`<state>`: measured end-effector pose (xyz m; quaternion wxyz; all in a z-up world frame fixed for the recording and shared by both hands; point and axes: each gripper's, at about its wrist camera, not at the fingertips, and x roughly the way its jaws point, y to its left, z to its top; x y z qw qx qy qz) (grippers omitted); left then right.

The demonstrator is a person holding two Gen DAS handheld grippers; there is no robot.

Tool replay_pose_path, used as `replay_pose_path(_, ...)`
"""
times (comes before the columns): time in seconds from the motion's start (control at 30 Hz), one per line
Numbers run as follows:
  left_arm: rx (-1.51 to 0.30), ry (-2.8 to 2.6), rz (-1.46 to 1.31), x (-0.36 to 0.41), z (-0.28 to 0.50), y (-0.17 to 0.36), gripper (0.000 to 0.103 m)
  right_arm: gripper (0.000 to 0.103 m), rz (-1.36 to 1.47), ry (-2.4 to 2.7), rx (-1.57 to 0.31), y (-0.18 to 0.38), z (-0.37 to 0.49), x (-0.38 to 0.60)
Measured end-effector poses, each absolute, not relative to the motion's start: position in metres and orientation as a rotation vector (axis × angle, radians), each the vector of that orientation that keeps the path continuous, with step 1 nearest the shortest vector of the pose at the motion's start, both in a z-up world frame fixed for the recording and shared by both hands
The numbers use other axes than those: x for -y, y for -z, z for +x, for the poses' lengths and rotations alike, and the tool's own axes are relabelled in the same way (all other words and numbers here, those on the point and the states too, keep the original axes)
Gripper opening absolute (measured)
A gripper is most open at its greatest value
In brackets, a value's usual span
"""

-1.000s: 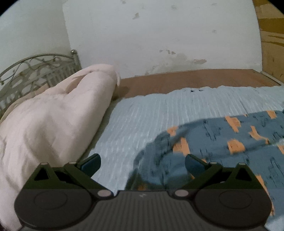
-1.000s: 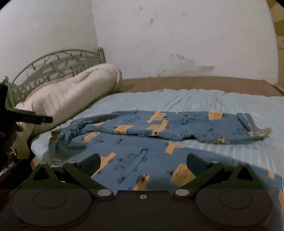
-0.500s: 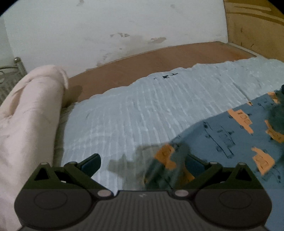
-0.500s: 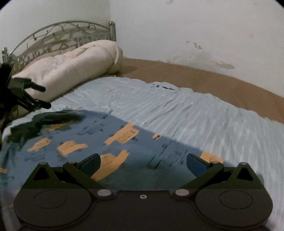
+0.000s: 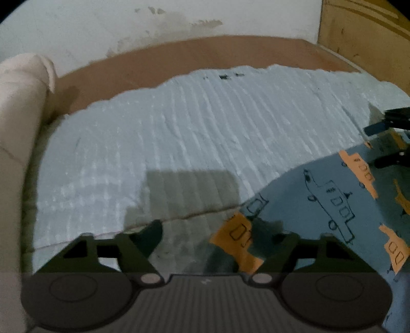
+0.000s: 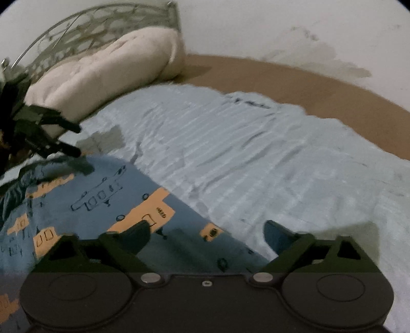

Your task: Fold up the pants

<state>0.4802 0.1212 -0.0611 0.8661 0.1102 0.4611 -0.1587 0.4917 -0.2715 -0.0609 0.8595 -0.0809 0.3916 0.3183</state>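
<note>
No legible text, label, brand or number is to be made out anywhere: only a small dark mark, too blurred to be read, is seen printed near the far edge of the pale blue bedspread (image 5: 205,133).

Pants (image 5: 333,205) lie flat on the sheet (image 5: 205,128), which covers the near part of the mattress (image 5: 179,53); bare mattress shows behind it, along the wall (image 5: 128,20). Rolled quilt (image 6: 102,69) lies left of the sheet, against the headboard (image 6: 97,23). Wooden panel (image 5: 364,33) stands at far right.
</note>
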Motion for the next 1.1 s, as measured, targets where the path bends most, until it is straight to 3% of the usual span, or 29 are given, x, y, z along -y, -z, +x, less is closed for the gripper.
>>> replay_pose_path(0.03,-0.981,0.342,0.226,-0.121,0.481,0.063,0.071,0.087,-0.185,-0.679,-0.837,0.063,0.493,0.267)
replay_pose_path(0.1,-1.026,0.336,0.220,-0.121,0.485,0.068,0.057,0.083,-0.215,-0.699,-0.859,0.068,0.496,0.258)
replay_pose_path(0.23,-1.056,0.344,0.188,-0.126,0.489,0.071,0.051,0.082,-0.250,-0.712,-0.870,0.071,0.498,0.252)
replay_pose_path(0.37,-1.093,0.350,0.162,-0.127,0.492,0.074,0.035,0.079,-0.253,-0.705,-0.874,0.072,0.498,0.254)
replay_pose_path(0.43,-1.117,0.325,0.137,-0.126,0.494,0.075,0.024,0.079,-0.255,-0.705,-0.884,0.075,0.500,0.254)
replay_pose_path(0.47,-1.122,0.317,0.115,-0.127,0.495,0.075,0.010,0.079,-0.255,-0.705,-0.885,0.075,0.500,0.254)
replay_pose_path(0.5,-1.119,0.308,0.102,-0.126,0.494,0.074,0.003,0.079,-0.256,-0.705,-0.887,0.075,0.500,0.254)
replay_pose_path(0.57,-1.095,0.293,0.137,-0.121,0.490,0.071,0.001,0.074,-0.254,-0.702,-0.893,0.077,0.501,0.254)
replay_pose_path(0.67,-1.032,0.279,0.197,-0.114,0.479,0.064,0.000,0.043,-0.245,-0.703,-0.899,0.077,0.499,0.253)
replay_pose_path(0.73,-0.996,0.252,0.196,-0.115,0.475,0.057,0.000,0.013,-0.233,-0.700,-0.897,0.074,0.497,0.251)
replay_pose_path(0.87,-0.913,0.208,0.227,-0.115,0.469,0.040,0.000,0.001,-0.301,-0.695,-0.865,0.066,0.491,0.240)
replay_pose_path(1.1,-0.828,0.095,0.245,-0.118,0.475,0.046,0.000,0.001,-0.312,-0.623,-0.739,0.049,0.496,0.226)
